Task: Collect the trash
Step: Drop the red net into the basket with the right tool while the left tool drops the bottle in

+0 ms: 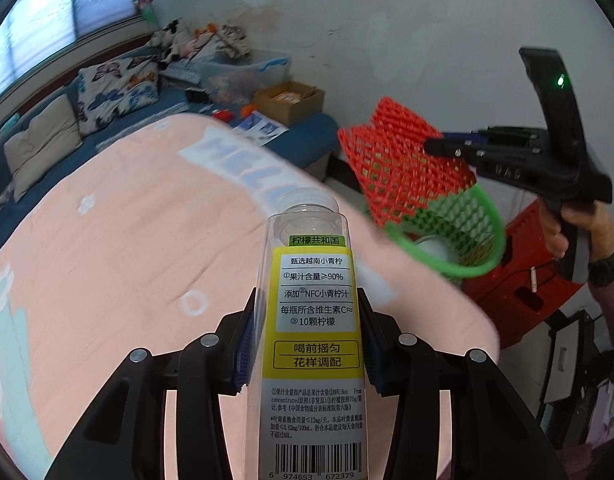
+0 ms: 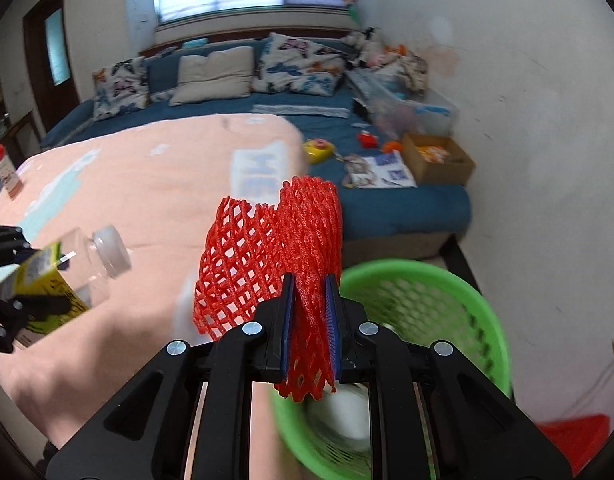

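Observation:
My left gripper (image 1: 307,312) is shut on an empty clear plastic bottle (image 1: 313,320) with a yellow label, held above the pink tablecloth; it also shows in the right wrist view (image 2: 63,276). My right gripper (image 2: 310,292) is shut on a red foam fruit net (image 2: 275,248) and holds it over the rim of the green mesh basket (image 2: 479,304). In the left wrist view the right gripper (image 1: 443,146) holds the red net (image 1: 399,168) above the green basket (image 1: 487,216). Something white (image 2: 347,412) lies inside the basket.
A pink cloth (image 1: 127,248) covers the table. A red plastic stool (image 1: 519,276) stands by the basket. Behind is a blue sofa (image 2: 387,200) with pillows, a cardboard box (image 2: 439,160), a clear bin and toys. A white wall is on the right.

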Tool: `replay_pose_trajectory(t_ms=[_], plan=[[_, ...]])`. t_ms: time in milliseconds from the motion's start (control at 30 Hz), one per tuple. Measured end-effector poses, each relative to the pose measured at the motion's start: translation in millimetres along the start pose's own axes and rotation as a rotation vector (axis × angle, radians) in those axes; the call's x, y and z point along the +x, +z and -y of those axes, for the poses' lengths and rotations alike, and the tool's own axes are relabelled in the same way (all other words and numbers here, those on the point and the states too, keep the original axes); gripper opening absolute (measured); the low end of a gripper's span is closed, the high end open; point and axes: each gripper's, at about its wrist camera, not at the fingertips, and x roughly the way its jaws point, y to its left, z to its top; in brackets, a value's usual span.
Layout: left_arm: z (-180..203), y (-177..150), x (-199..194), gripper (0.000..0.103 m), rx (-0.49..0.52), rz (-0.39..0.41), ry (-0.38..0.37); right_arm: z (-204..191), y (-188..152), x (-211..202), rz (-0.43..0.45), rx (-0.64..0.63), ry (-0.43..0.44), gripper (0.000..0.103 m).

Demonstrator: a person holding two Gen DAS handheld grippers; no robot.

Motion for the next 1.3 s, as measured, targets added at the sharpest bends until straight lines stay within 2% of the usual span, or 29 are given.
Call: replay_pose_trajectory(t_ms=[300, 467, 533, 667, 967, 1033, 1167, 1300], plan=[[58.3, 37.3, 23.9, 0.043, 0.053, 0.002, -0.064, 64.8, -42.5, -9.9, -0.044, 0.076, -0.121, 0.016], [85.7, 57.4, 41.5, 0.043, 0.077, -0.004, -0.086, 95.8, -60.2, -10.1, -0.073, 0.129, -0.15, 0.016], [95.0, 65.7, 48.6, 0.043, 0.085, -0.006, -0.091, 104.1, -66.0, -10.4, -0.08, 0.146, -0.16, 0.02], [110.3, 79.7, 60.9, 0.043, 0.094, -0.008, -0.091, 114.9, -73.5, -12.8, -0.077, 0.176, -0.17, 0.043], [123.6, 103.8, 89.9, 0.043, 0.073, -0.032, -0.094, 122.3, -79.3, -20.7, -0.066, 0.193, -0.172, 0.057], [124.9, 106.4, 95.9, 0.043, 0.062, -0.036, -0.102, 121.7, -80.9, -23.8, -0.06, 0.189, -0.174, 0.057], [130.7, 110.1, 107.3, 0.044, 0.05, -0.048, -0.11, 122.5, -84.7, -31.9, -0.042, 0.193, -0.172, 0.068], [135.4, 113.8, 119.3, 0.044, 0.035, -0.057, -0.13, 123.2, -89.7, -39.2, -0.029, 0.197, -0.17, 0.071]])
